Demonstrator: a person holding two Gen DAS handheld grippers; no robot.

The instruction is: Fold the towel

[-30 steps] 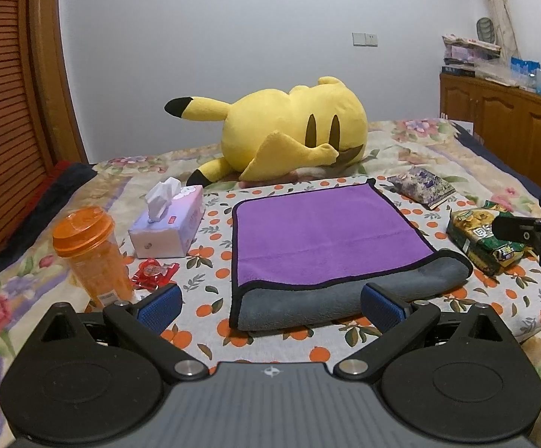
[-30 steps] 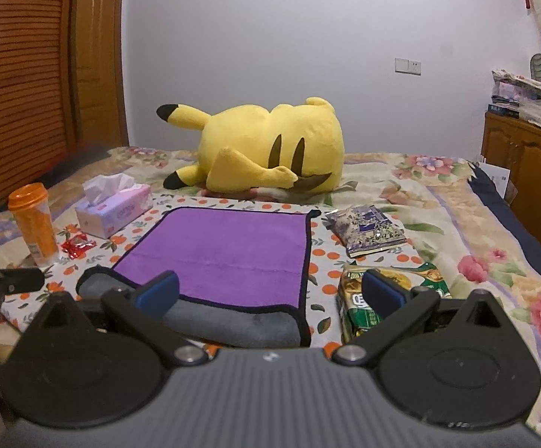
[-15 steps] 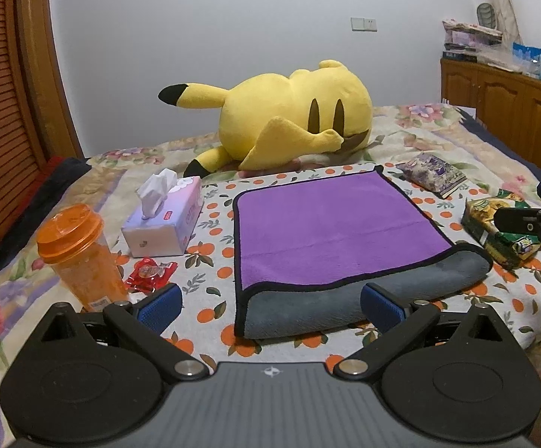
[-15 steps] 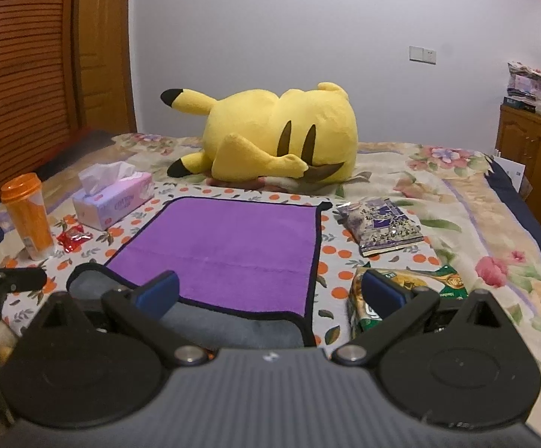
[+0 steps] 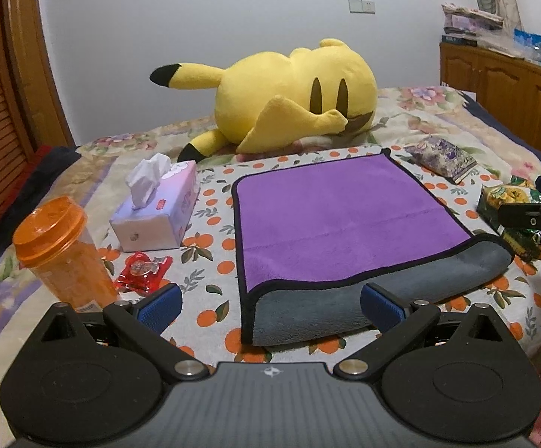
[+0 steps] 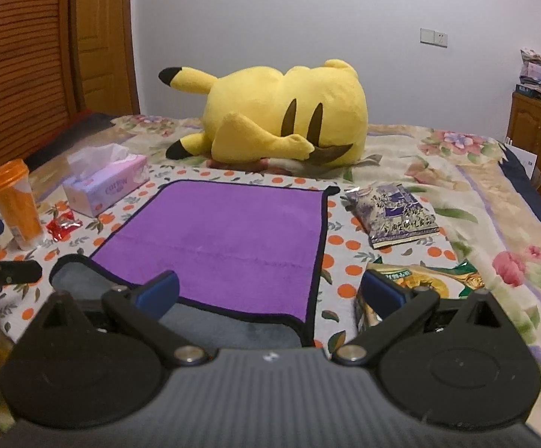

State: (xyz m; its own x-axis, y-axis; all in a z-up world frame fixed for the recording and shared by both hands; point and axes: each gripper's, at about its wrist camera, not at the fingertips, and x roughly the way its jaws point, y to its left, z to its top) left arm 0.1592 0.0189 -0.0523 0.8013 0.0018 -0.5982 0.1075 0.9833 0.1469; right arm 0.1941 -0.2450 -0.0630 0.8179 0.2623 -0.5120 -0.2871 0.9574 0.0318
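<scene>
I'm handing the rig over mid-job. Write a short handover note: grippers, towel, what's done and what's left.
Left gripper: open, empty, at the towel's near left corner.
Right gripper: open, empty, at the near right corner.
Towel: purple face up, grey underside, lying on the orange-print cloth on the bed, in front of the yellow Pikachu plush. The near edge is turned over, showing a grey band; otherwise flat.
Nearby: tissue box, orange cup and red wrapper to the left; snack packets to the right.
Done: at most a partial turn of the near edge.
Left: grip the near corners, fold towards the plush.
</scene>
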